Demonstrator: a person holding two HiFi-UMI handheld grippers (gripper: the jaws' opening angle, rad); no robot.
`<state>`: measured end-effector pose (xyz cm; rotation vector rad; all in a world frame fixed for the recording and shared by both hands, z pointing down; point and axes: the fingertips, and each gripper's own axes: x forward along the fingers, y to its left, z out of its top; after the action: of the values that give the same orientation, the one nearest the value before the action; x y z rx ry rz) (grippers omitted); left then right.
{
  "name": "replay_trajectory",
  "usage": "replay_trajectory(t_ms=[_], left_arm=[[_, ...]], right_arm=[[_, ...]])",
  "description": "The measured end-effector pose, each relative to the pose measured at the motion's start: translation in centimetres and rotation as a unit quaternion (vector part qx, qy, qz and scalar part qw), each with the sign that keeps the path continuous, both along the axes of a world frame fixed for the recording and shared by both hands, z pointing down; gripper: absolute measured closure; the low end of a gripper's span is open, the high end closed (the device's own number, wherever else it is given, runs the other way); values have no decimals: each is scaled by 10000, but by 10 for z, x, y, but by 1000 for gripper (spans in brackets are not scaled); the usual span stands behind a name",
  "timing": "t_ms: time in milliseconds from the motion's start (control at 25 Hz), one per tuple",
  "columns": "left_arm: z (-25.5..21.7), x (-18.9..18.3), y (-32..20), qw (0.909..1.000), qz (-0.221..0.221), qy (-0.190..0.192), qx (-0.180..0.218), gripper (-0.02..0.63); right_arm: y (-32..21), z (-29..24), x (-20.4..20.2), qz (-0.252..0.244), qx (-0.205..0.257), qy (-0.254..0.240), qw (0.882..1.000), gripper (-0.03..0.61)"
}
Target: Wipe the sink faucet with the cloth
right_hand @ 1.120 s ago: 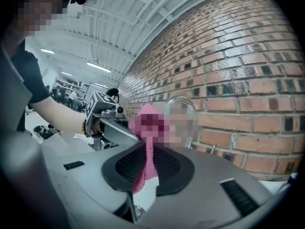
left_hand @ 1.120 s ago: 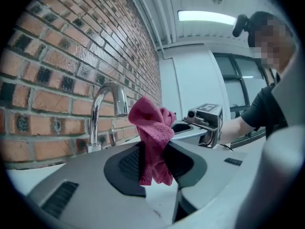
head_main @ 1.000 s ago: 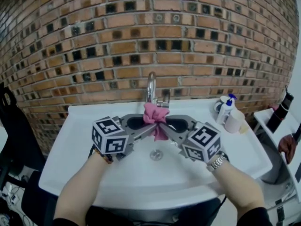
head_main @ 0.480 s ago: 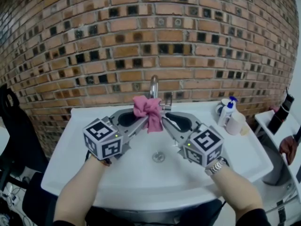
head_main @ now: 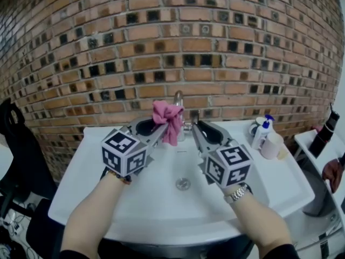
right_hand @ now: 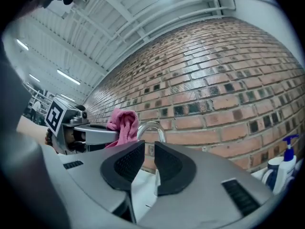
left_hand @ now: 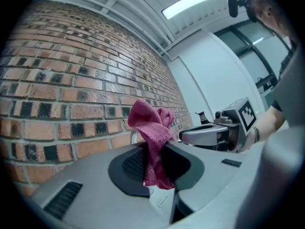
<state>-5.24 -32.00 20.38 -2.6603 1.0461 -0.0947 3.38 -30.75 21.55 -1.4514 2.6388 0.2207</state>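
Note:
A pink cloth (head_main: 167,117) hangs bunched from my left gripper (head_main: 160,131), which is shut on it; its jaws have just been closing on the cloth. In the left gripper view the cloth (left_hand: 152,137) stands up between the pads and droops over them. The chrome faucet (head_main: 178,99) rises just behind and right of the cloth, against the brick wall. My right gripper (head_main: 197,127) is to the right of the faucet, apart from the cloth. Its jaws (right_hand: 148,149) stand a narrow gap apart with nothing between, and the faucet (right_hand: 151,128) arches beyond them.
The white sink (head_main: 161,198) with its drain (head_main: 183,184) lies below both grippers. A soap pump bottle (head_main: 260,129) and a white cup (head_main: 269,142) stand at the back right corner. A black chair (head_main: 11,139) is at the left, a dark bottle (head_main: 325,131) at the right.
Both grippers have risen. The cloth went up with the left gripper to beside the faucet's top. The right gripper let go of the cloth and drew away to the right.

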Motion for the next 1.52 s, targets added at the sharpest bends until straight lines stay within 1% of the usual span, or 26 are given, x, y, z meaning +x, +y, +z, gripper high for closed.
replay_trajectory(t_ms=[80,160,440,760,880,1120,1320,1520], left_arm=[[-3,-1,-5,10000,-77,-12,26,543],[-7,-1,-10,9999,-154,-38,55,543],[-24,-2,-28,9987,-418,-181,223,545],[-43,4,-52,9976,-567,-116,367,546],[-47,5,-62,9976,-590,-82,362,548],[-51,10,-82,9975,-633,-79,314,549],[-49,12,-98,9977,-646,-49,215,549],[-44,13,-113,9975,-677,-133,148,551]], right_arm=[[-6,1,2,104,-48,-95,9999,515],[-10,3,2,143,-92,-165,9997,515],[-19,14,3,136,-195,-286,9993,515],[-15,18,1,103,-19,-16,9999,515],[-13,19,1,115,-9,50,9999,515],[-13,29,-2,83,-150,130,9998,515],[-15,31,-2,39,-203,124,9997,515],[-18,32,1,98,-264,69,9996,515]])
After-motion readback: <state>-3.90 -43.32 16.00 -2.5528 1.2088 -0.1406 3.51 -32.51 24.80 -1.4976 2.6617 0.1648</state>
